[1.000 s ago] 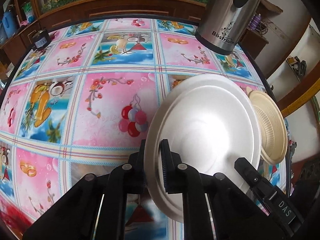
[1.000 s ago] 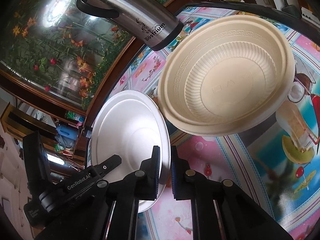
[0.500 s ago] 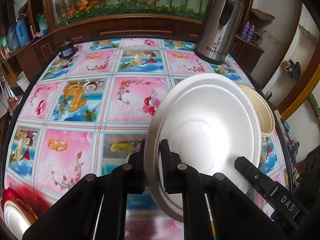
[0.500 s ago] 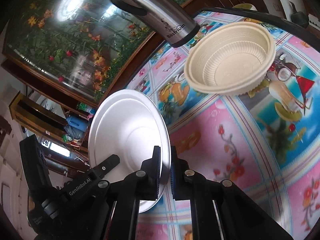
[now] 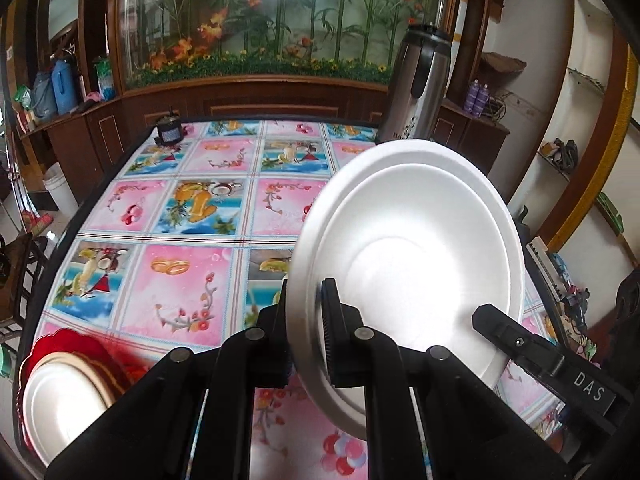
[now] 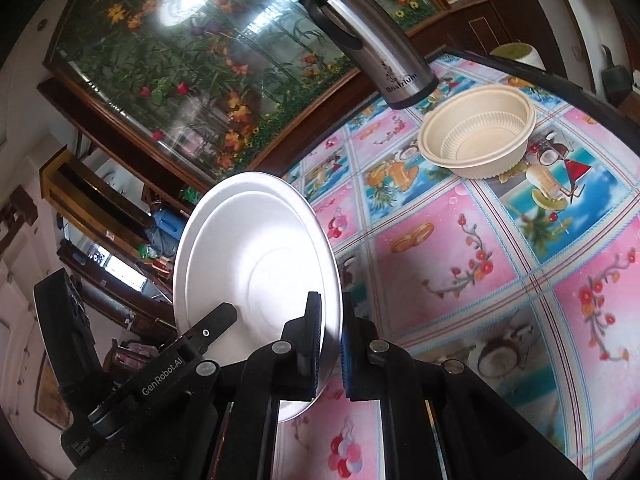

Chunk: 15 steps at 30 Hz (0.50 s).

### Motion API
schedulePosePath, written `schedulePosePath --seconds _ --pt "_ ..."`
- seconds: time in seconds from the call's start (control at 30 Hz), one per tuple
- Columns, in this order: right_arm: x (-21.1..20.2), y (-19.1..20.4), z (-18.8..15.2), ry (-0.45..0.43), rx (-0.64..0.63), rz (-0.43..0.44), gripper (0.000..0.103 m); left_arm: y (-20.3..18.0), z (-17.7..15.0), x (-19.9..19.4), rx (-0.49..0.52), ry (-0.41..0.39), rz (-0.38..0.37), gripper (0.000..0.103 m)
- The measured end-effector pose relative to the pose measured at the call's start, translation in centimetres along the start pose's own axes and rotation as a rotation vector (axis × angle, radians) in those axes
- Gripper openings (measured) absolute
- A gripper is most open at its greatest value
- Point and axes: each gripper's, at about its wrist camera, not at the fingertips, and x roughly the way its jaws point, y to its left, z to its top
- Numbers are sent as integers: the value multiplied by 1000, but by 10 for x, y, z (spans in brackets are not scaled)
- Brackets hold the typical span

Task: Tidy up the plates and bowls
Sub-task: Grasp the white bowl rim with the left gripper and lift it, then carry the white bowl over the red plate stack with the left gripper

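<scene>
A white plate is held up above the table, tilted on edge. My left gripper is shut on its rim on one side. My right gripper is shut on the rim of the same plate on the other side; its far end shows in the left wrist view. A beige ribbed bowl sits on the table by the steel flask. A stack with a white plate on a beige one and a red plate lies at the table's near left corner.
The table carries a pink and blue patterned cloth. The steel flask stands at its far right. A small dark object sits at the far left edge. A wooden cabinet with an aquarium lies behind.
Both grippers have lifted the white plate up and back from the table. The beige bowl now looks farther off, and the plate stack at the near left corner has come into view.
</scene>
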Motion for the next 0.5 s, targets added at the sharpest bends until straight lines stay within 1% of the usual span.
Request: schedulePosePath --seconds 0.13,0.23,0.5 --pt "-18 19 -15 -11 -44 17 8 12 -10 -27 3 -51 24 10" --pt "-25 34 -24 -14 -74 32 8 26 -18 -42 -6 -69 32 10" --pt "-20 73 -50 21 -150 61 8 69 -35 -70 -51 -103 68 10"
